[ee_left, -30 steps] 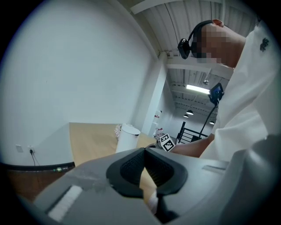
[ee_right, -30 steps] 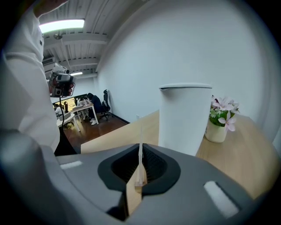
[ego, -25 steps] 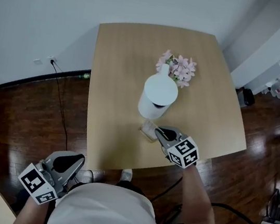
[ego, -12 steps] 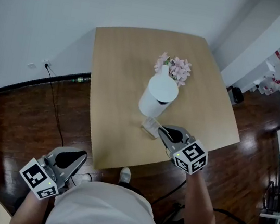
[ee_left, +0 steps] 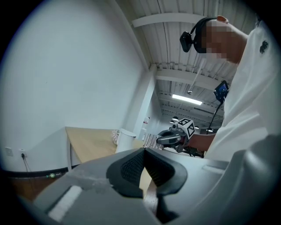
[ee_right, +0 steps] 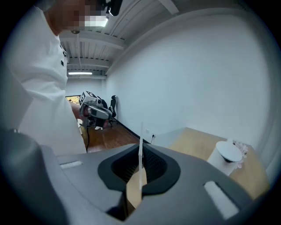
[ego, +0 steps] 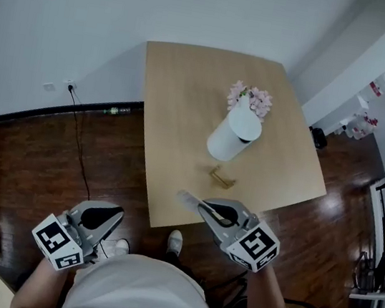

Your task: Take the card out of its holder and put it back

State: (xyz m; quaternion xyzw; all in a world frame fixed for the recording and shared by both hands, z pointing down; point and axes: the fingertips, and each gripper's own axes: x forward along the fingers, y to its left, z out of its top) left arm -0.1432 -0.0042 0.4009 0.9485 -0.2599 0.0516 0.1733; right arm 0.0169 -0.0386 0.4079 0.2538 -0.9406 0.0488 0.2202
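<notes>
Even indoor light, fisheye edges, soft focus

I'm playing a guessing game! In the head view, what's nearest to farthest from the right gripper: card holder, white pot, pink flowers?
1. Card holder, toward the near edge of the table, just beyond the right gripper.
2. White pot, mid-table.
3. Pink flowers, behind the pot.
</notes>
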